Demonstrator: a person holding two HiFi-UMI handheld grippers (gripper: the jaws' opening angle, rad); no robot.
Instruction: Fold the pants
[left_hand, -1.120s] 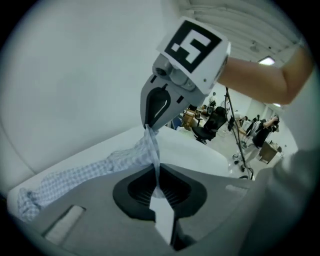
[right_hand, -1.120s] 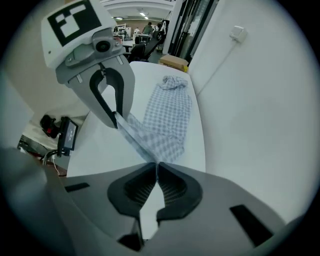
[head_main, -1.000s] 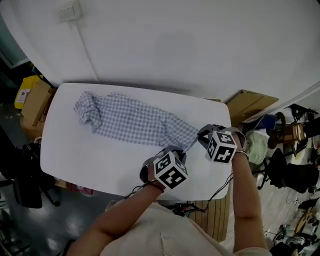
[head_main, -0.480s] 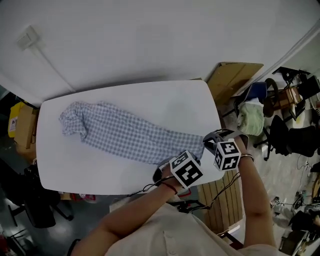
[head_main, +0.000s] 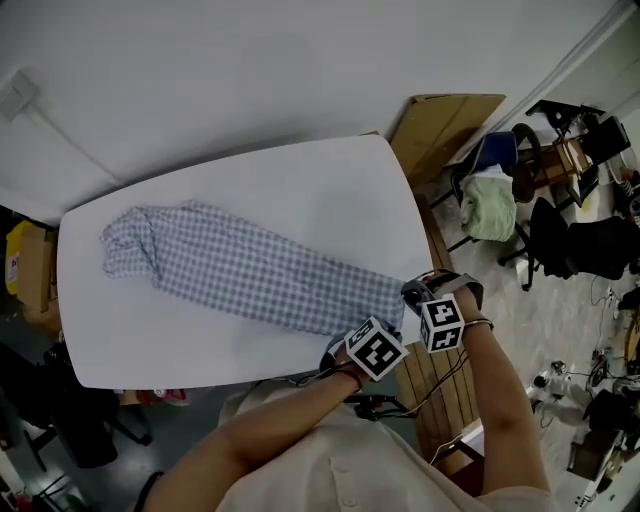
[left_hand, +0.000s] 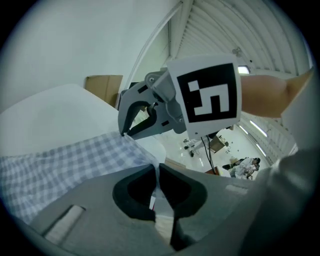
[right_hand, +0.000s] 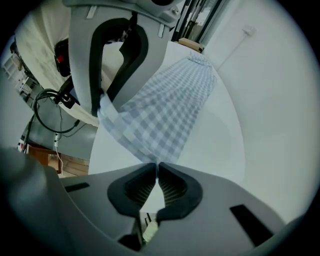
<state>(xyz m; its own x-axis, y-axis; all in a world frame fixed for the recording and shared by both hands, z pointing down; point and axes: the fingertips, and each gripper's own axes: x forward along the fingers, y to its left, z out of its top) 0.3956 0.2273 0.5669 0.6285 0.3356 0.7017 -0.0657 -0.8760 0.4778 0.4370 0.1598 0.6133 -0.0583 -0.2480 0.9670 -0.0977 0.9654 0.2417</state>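
Blue-and-white checked pants (head_main: 240, 275) lie stretched lengthwise across the white table (head_main: 300, 190), bunched at the far left end. Both grippers hold the right end at the table's near right corner. My left gripper (head_main: 335, 348) is shut on the cloth's near corner; in the left gripper view the fabric (left_hand: 65, 165) runs into the closed jaws of that gripper (left_hand: 156, 170). My right gripper (head_main: 412, 293) is shut on the other corner; in the right gripper view the pants (right_hand: 165, 107) stretch away from this gripper (right_hand: 157, 166). The hem hangs taut between the two.
A cardboard box (head_main: 445, 125) leans at the table's far right corner. Chairs, one with a green cloth (head_main: 490, 215), stand on the right. Wooden slats (head_main: 435, 385) lie below my hands. Another box (head_main: 18, 270) sits at the left edge.
Both grippers have moved toward the table's near right corner and lower, dragging the pants' end along. The pants now lie longer and flatter.
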